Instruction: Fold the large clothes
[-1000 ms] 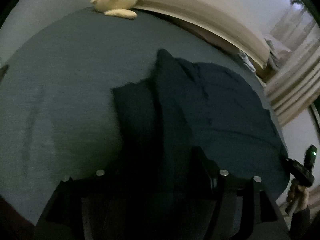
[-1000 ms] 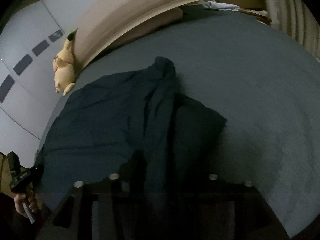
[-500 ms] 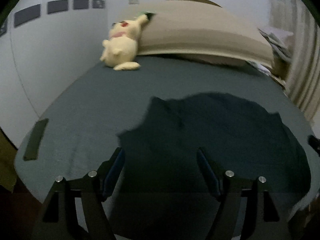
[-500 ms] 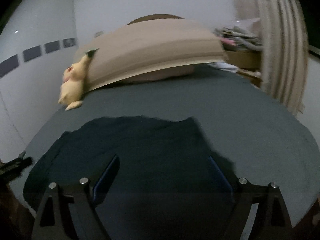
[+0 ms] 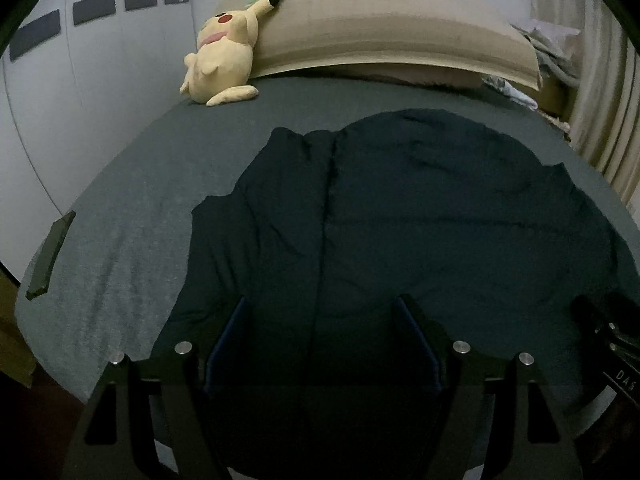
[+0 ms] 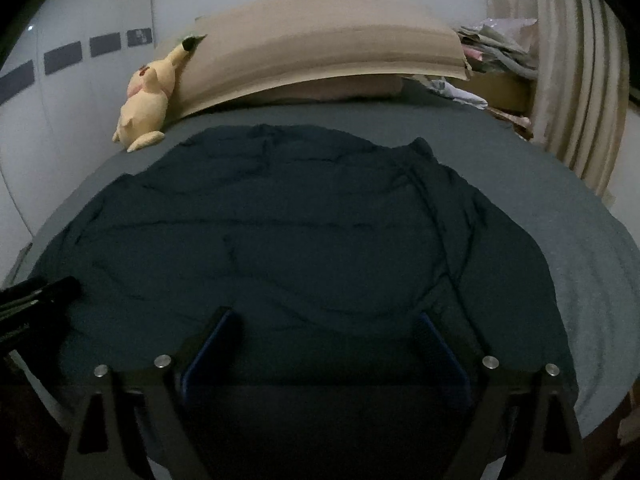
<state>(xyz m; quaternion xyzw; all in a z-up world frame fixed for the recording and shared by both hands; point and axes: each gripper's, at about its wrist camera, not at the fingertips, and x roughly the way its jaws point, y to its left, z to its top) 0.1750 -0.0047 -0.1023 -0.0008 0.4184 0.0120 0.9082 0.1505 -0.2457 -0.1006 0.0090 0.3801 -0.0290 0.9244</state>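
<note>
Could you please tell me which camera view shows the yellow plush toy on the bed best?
The left wrist view: the yellow plush toy appears larger there, with its face, ear and tail distinct, leaning against the beige cushion. The right wrist view shows it smaller and dimmer, near the frame's left side.

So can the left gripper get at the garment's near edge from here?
Probably yes: the left gripper is open over the dark garment, which lies spread on the bed, nothing between them.

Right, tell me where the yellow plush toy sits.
The yellow plush toy sits at the far left corner of the grey bed, leaning against the tan headboard cushion beside the white wall, beyond the spread dark blue garment.
</note>
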